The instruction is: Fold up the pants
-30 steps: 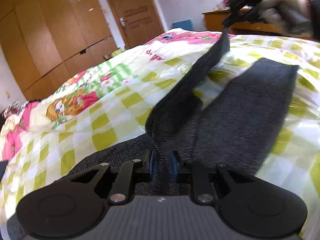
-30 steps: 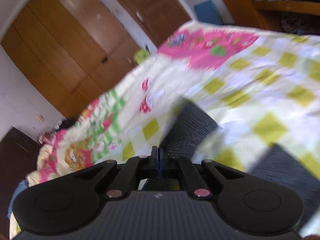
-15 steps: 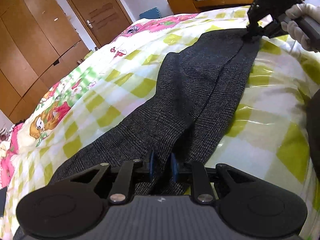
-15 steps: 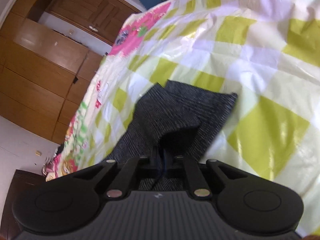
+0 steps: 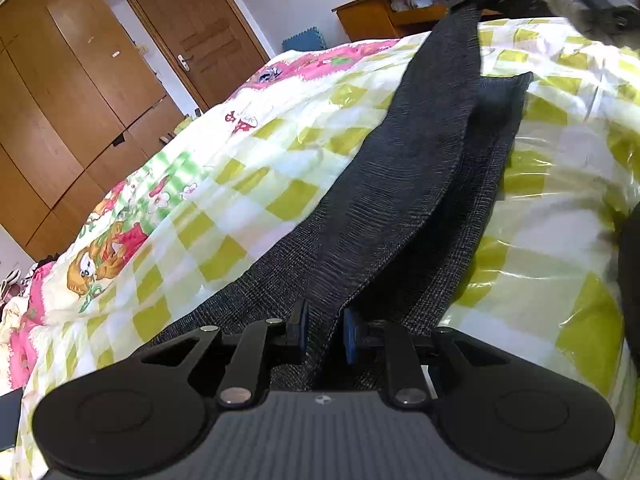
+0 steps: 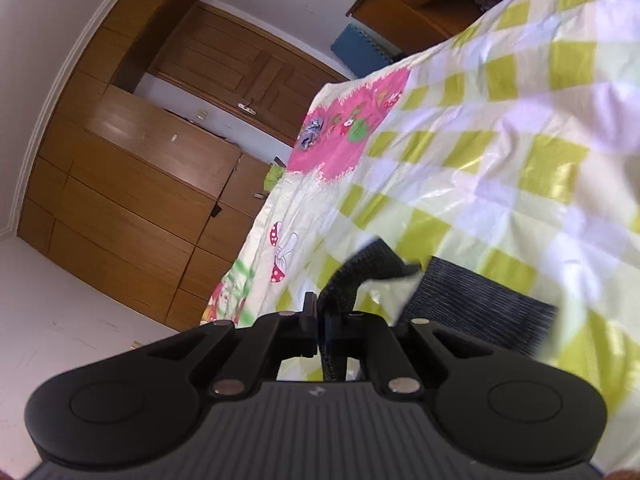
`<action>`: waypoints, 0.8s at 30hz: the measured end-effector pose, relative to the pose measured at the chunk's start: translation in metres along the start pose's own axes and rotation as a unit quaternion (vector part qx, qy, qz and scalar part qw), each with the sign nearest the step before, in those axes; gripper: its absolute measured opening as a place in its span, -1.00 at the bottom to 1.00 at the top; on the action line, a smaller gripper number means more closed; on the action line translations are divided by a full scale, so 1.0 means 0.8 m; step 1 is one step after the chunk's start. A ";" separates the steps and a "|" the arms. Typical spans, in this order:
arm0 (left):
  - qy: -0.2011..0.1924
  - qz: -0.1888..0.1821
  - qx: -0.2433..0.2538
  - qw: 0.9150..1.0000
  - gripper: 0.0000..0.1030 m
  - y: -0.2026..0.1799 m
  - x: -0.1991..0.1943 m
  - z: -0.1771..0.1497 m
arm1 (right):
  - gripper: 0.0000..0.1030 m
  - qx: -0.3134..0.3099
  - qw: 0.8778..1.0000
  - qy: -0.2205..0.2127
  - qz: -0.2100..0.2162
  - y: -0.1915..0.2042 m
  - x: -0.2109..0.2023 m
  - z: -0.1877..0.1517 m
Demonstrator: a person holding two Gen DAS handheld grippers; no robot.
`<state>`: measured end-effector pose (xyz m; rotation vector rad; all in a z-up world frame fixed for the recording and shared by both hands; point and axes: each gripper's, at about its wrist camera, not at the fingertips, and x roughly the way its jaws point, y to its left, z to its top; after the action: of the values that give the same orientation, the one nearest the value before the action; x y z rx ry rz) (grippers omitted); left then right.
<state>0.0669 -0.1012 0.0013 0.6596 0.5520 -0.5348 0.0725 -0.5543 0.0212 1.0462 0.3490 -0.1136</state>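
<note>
A: Where were the pants [image 5: 404, 184]?
B: On the bed [image 5: 256, 184], one leg lifted.
A: And the grippers?
B: The left gripper [image 5: 325, 330] pinched fabric near the waist; the right gripper [image 6: 320, 330] was clamped on the raised leg's hem.

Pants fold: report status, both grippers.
Left gripper shut on pants. Right gripper shut on raised leg end. Other leg flat on bedspread. Nothing in the way.
</note>
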 end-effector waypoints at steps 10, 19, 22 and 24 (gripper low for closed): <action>0.021 -0.016 0.024 0.999 -0.32 -0.018 0.005 -0.011 | -0.81 0.026 0.995 0.033 -0.094 -0.074 0.009 -0.016; 0.019 -0.019 0.031 0.999 -0.32 -0.023 0.007 -0.003 | -0.51 0.076 0.996 -0.007 -0.036 -0.081 0.000 0.006; 0.019 -0.020 0.033 0.999 -0.32 -0.025 0.008 -0.004 | -0.51 0.031 0.997 -0.043 -0.055 -0.064 -0.018 0.008; 0.020 -0.020 0.035 0.999 -0.32 -0.025 0.009 -0.005 | -0.52 0.019 0.995 -0.045 -0.082 -0.069 -0.023 0.007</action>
<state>0.0587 -0.1142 -0.0143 0.7277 0.5869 -0.5810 0.0425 -0.5879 -0.0157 1.0449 0.3524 -0.3147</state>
